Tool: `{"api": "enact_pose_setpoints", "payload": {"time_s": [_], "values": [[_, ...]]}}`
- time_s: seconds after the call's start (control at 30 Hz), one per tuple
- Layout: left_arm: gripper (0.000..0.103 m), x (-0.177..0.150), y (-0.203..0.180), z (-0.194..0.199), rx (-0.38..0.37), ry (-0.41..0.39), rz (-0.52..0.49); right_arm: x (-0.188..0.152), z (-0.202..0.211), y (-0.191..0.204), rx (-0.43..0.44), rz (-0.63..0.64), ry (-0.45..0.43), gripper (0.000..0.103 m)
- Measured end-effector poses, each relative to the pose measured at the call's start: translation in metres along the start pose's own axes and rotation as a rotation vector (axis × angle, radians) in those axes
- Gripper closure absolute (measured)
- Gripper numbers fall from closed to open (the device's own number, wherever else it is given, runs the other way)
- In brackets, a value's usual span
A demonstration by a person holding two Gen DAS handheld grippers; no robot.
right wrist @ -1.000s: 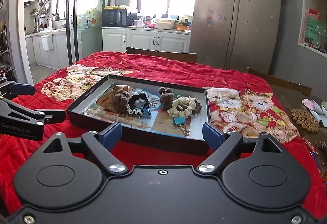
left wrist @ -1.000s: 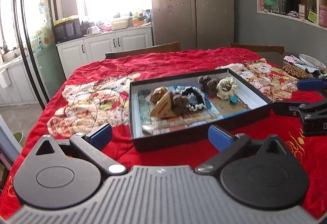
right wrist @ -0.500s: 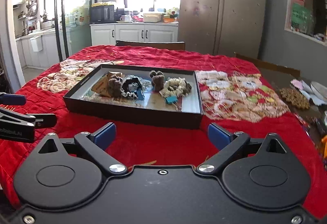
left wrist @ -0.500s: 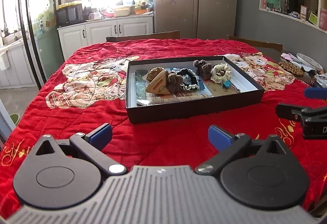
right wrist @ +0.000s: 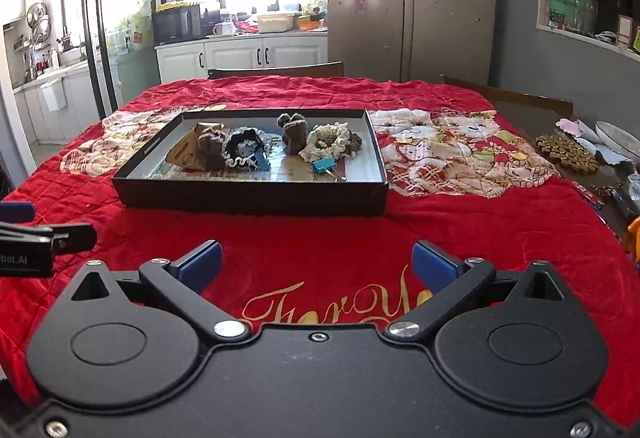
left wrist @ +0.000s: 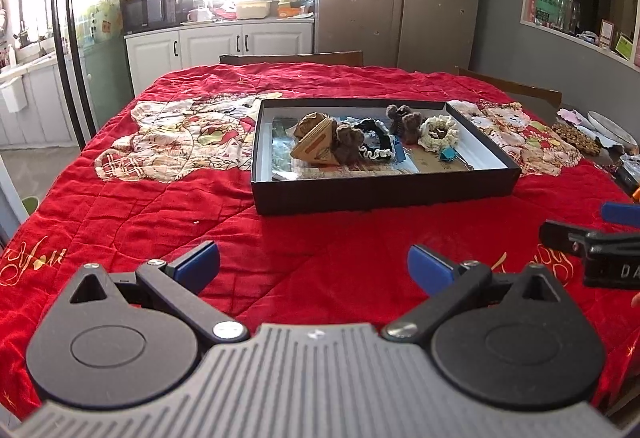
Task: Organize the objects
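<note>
Both claws hover over the near part of the red quilted cloth that covers the counter. The left claw stands wide open with nothing between its blue pads. The right claw has just been opening, and its jaws stand wide and empty. Farther off on the cloth lies a shallow black box. It holds a tan cardboard wedge, brown knitted pieces, a black frilly scrunchie, a cream scrunchie and a blue binder clip.
</note>
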State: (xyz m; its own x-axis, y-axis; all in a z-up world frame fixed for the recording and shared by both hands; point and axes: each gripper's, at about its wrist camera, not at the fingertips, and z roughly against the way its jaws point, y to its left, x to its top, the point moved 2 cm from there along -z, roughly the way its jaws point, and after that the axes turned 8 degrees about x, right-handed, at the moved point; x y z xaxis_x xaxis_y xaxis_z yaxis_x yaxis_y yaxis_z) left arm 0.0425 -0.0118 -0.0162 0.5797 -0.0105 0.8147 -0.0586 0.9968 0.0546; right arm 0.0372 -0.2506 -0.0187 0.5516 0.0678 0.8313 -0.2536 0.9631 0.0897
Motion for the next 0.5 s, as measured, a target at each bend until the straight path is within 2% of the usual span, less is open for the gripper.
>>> {"api": "enact_pose_setpoints", "payload": {"time_s": [0.5], "values": [[0.000,-0.0035,-0.0046,0.0016,-0.005,-0.001,-0.009,-0.0019,-0.0030,0.0038,-0.001,-0.003,0.014,0.001]]}}
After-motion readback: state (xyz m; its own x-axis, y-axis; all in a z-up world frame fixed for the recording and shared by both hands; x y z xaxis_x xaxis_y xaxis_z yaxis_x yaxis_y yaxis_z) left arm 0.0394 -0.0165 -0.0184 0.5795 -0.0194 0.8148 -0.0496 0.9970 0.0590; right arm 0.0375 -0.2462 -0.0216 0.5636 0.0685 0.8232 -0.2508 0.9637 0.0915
